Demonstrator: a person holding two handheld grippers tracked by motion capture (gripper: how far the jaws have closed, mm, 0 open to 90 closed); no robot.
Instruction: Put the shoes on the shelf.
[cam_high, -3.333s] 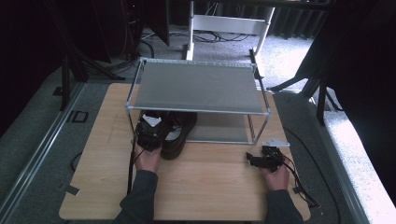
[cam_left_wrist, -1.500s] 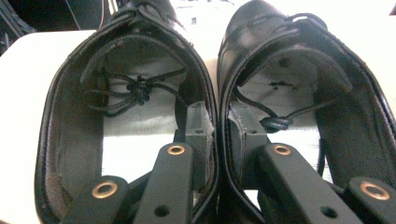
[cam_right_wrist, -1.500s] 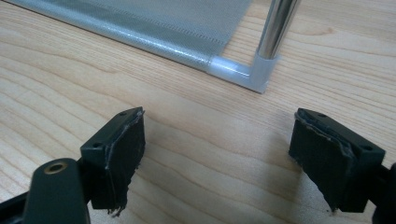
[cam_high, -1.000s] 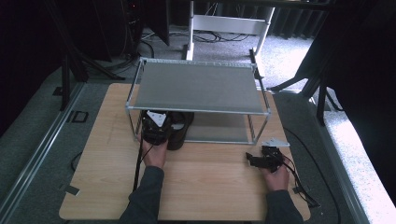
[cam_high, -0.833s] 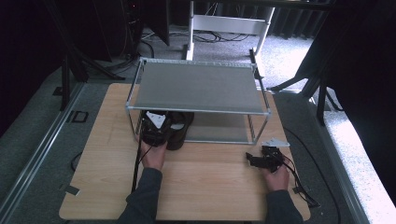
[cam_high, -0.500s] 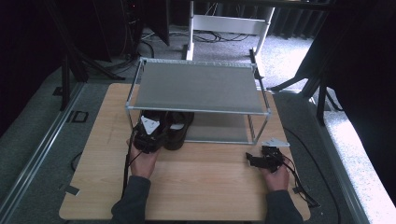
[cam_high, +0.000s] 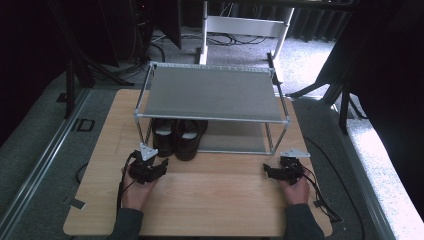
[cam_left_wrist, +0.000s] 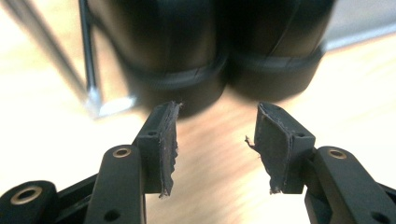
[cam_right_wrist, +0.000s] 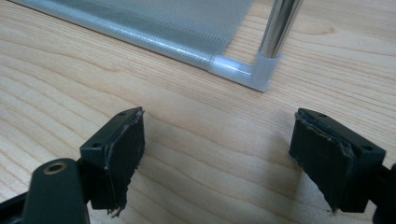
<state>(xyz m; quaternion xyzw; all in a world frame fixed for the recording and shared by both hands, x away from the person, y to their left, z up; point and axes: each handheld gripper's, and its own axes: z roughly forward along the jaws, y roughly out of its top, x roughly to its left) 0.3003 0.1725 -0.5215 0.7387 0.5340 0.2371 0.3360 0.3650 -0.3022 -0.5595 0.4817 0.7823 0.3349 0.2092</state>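
Observation:
A pair of black shoes (cam_high: 176, 138) stands side by side on the left of the metal rack's lower shelf (cam_high: 234, 138), heels toward me. In the left gripper view the two heels (cam_left_wrist: 219, 56) loom blurred just beyond the jaws. My left gripper (cam_high: 155, 164) (cam_left_wrist: 215, 140) is open and empty, a short way in front of the heels on the wooden table (cam_high: 215, 200). My right gripper (cam_high: 274, 171) (cam_right_wrist: 217, 149) is open wide and empty over bare wood, close to the rack's front right leg (cam_right_wrist: 275, 32).
The rack's top shelf (cam_high: 210, 94) overhangs the shoes. A thin rack leg (cam_left_wrist: 88, 51) stands left of the heels in the left gripper view. The right of the lower shelf (cam_right_wrist: 154, 18) is bare mesh. Cables trail from both grippers toward the table's front edge.
The left gripper, earlier at the shoes under the rack, has let go and drawn back toward the person and slightly left. The shoes stay side by side. The right gripper has not moved.

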